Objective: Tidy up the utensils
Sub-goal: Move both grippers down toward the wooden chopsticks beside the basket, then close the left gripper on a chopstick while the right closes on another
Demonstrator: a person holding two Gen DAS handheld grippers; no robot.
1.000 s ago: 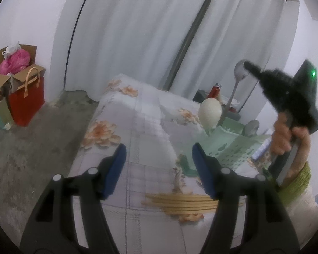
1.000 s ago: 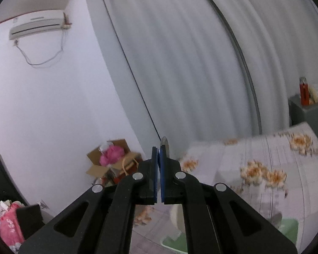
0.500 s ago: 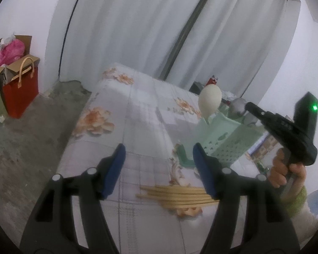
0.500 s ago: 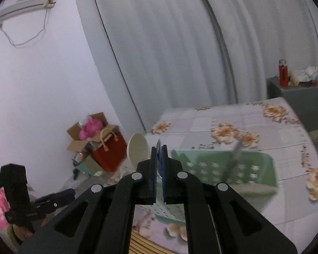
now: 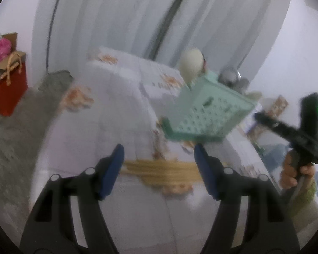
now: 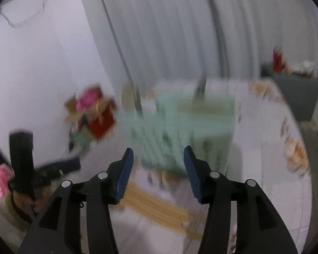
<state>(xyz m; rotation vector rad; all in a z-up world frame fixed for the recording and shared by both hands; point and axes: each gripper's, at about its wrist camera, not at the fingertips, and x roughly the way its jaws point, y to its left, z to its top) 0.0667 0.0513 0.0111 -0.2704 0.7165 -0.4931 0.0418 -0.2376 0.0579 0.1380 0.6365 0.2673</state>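
A mint green perforated utensil basket [image 5: 207,114] stands on the floral tablecloth [image 5: 108,105]. A cream spoon [image 5: 190,64] and grey metal spoons [image 5: 229,77] stick up out of it. The basket also shows, blurred, in the right wrist view [image 6: 180,127]. A bundle of wooden chopsticks [image 5: 163,169] lies flat on the cloth in front of the basket, and shows in the right wrist view [image 6: 159,209]. My left gripper [image 5: 159,158] is open and empty, just above the chopsticks. My right gripper [image 6: 158,165] is open and empty, facing the basket; it shows from the side in the left wrist view [image 5: 290,131].
A red bag and a cardboard box [image 5: 6,80] stand on the floor at the left. White curtains [image 5: 137,17] hang behind the table. A grey side stand with a red bottle [image 6: 277,63] is at the far right. Both views are motion-blurred.
My right gripper was shut on a metal spoon; it has swung down to the basket and now stands open and empty, with the spoon in the basket. My left gripper has moved closer to the chopsticks.
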